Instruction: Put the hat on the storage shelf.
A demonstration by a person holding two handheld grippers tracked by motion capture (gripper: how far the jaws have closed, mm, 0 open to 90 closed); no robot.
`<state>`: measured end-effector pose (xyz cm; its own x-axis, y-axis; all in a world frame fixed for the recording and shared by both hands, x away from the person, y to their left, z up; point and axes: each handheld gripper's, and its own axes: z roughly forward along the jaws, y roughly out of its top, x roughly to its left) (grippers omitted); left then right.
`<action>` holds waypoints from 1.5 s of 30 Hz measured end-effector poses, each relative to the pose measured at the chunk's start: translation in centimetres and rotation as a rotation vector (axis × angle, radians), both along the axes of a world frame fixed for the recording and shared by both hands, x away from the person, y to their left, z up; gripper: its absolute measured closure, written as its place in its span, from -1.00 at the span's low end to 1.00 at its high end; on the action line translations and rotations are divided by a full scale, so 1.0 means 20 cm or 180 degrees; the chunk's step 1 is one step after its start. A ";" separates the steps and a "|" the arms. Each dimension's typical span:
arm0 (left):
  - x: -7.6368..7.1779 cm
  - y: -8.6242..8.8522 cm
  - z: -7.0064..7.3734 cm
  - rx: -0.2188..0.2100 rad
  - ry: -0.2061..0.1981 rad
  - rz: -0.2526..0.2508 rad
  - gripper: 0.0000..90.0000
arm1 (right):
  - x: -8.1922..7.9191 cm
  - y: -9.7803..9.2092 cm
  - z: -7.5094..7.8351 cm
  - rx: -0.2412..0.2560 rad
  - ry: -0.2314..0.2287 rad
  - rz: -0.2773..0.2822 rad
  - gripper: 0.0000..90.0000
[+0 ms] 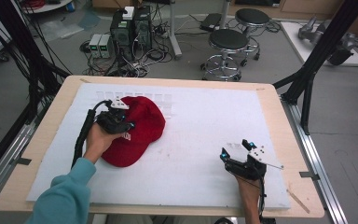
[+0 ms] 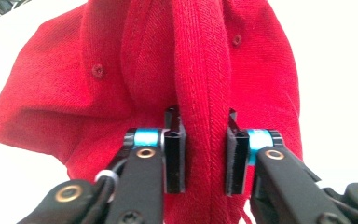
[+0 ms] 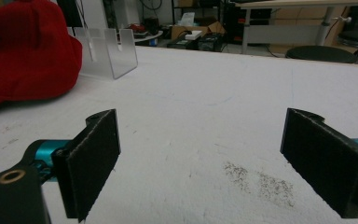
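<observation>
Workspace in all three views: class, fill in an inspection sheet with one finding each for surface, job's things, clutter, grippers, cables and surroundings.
Surface: white mat on a wooden table; a faint dark smudge in the right gripper view.
Job's things: red cap lying on the mat's left half, its crown pinched into a ridge.
Clutter: clear plastic stand beside the cap, at the far side.
Grippers: left gripper closed on a fold of the cap's fabric; right gripper open and holding nothing, low over bare mat, apart from the cap.
Cables: black cable trails from the left gripper along the forearm.
Surroundings: two stools, computer towers with tangled floor wiring, black frame posts.
</observation>
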<state>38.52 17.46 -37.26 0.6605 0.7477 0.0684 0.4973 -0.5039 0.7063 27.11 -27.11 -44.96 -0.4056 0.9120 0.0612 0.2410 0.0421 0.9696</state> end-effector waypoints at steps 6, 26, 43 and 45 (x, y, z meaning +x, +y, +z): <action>-0.02 0.02 0.01 -0.0077 -0.0024 0.0012 0.81 | 0.00 0.00 0.00 -0.0004 0.0006 0.0005 -0.76; -0.12 0.16 0.17 -0.0910 -0.0434 -0.0152 0.81 | 0.00 0.01 0.00 -0.0101 0.0003 0.0119 -0.76; -0.17 0.09 0.26 -0.1041 -0.0606 -0.0333 0.81 | 0.01 0.18 0.21 0.0020 0.0265 0.0521 -0.76; -0.18 0.08 0.27 -0.1049 -0.0630 -0.0348 0.81 | 0.01 0.21 0.23 -0.0001 0.0273 0.0570 -0.76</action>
<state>34.91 19.09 -31.95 0.7356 0.6768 -0.0296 0.2914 -0.2767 0.9157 27.33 -22.96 -40.38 -0.5545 0.8259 0.1022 0.3115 0.0921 0.9458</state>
